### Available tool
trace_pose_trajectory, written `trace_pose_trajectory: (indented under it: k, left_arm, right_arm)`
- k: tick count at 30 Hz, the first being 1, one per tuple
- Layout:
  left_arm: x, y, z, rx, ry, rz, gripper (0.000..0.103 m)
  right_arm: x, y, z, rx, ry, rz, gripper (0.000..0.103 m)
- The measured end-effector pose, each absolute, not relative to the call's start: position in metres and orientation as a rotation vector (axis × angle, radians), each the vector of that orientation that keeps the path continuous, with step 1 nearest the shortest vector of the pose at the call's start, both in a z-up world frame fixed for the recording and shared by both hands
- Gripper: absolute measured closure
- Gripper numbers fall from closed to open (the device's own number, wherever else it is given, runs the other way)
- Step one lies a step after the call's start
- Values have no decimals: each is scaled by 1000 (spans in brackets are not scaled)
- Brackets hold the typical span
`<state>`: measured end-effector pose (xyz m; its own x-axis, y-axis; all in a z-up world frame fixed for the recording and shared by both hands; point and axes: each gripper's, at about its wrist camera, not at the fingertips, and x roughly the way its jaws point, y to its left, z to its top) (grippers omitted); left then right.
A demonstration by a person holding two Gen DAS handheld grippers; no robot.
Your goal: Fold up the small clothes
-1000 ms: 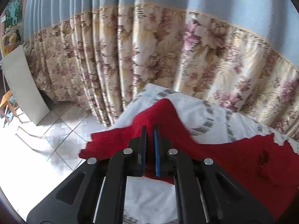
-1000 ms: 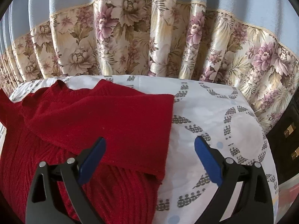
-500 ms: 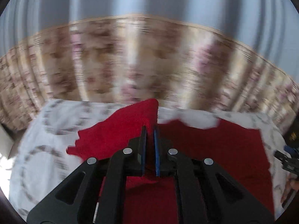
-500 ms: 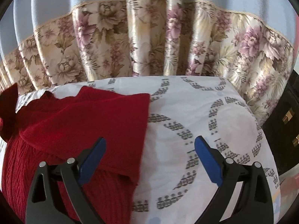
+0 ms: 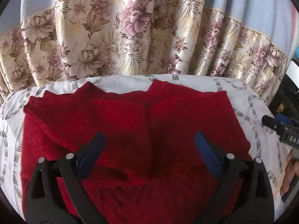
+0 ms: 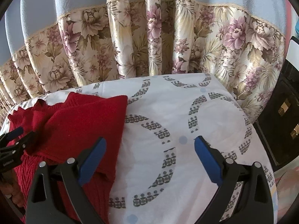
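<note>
A red knitted sweater [image 5: 134, 123] lies on a white patterned sheet [image 5: 119, 84], with both sleeves folded in over its body. My left gripper [image 5: 149, 145] is open and empty, hovering just above the middle of the sweater. My right gripper [image 6: 149, 153] is open and empty over the bare sheet [image 6: 186, 112], with the sweater's right edge [image 6: 84, 127] at its left finger. The right gripper's tip shows at the right edge of the left wrist view [image 5: 280, 125], and the left gripper shows at the left edge of the right wrist view [image 6: 13, 141].
A floral curtain [image 5: 130, 37] with a blue upper part hangs close behind the far edge of the surface. Dark furniture [image 6: 286, 121] stands to the right of the surface. The sheet drops away at the right edge.
My left gripper was shut on a red sleeve and carried it right over the sweater; now it is open and the sleeve lies folded flat. My right gripper shifted a little right, staying open.
</note>
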<state>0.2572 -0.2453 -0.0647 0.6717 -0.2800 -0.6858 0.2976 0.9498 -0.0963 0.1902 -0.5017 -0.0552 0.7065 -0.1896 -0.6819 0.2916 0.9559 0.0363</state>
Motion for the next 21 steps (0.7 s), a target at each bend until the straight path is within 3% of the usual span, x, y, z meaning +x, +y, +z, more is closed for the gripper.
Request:
trace_pose_trajectory:
  k: [13,21]
  left_arm:
    - [252,-149,-28,23,680,-127,7]
    - [264,-53,-35,-37,682,28,7]
  right_arm:
    - [204,-446,-44,89,730,-214,7]
    - [222,-387,-29,26,708,-159,7]
